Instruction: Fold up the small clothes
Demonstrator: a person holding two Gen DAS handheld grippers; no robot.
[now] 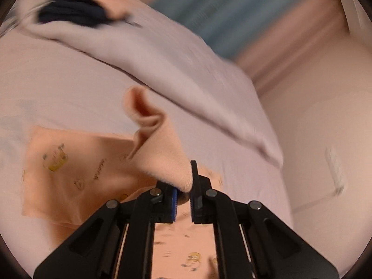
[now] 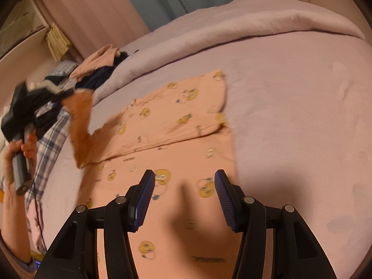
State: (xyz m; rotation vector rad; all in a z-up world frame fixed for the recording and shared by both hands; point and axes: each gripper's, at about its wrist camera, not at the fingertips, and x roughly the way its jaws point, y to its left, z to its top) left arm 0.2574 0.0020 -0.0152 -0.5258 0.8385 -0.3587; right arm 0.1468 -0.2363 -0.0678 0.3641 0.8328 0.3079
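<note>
left gripper (image 1: 184,194): clamped on a lifted corner of the peach cartoon-print cotton garment (image 2: 176,121) | garment: mostly flat on the lilac bedsheet (image 2: 290,121) | right gripper (image 2: 184,200): jaws apart above the cloth, seemingly not touching it | pile of dark and peach clothes (image 2: 100,72): far bed edge

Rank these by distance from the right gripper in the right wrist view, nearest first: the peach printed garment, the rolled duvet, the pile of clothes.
From the right gripper:
1. Peach printed garment, directly under and ahead of the fingers.
2. Pile of clothes, upper left.
3. Rolled duvet, along the bed's far edge.
</note>
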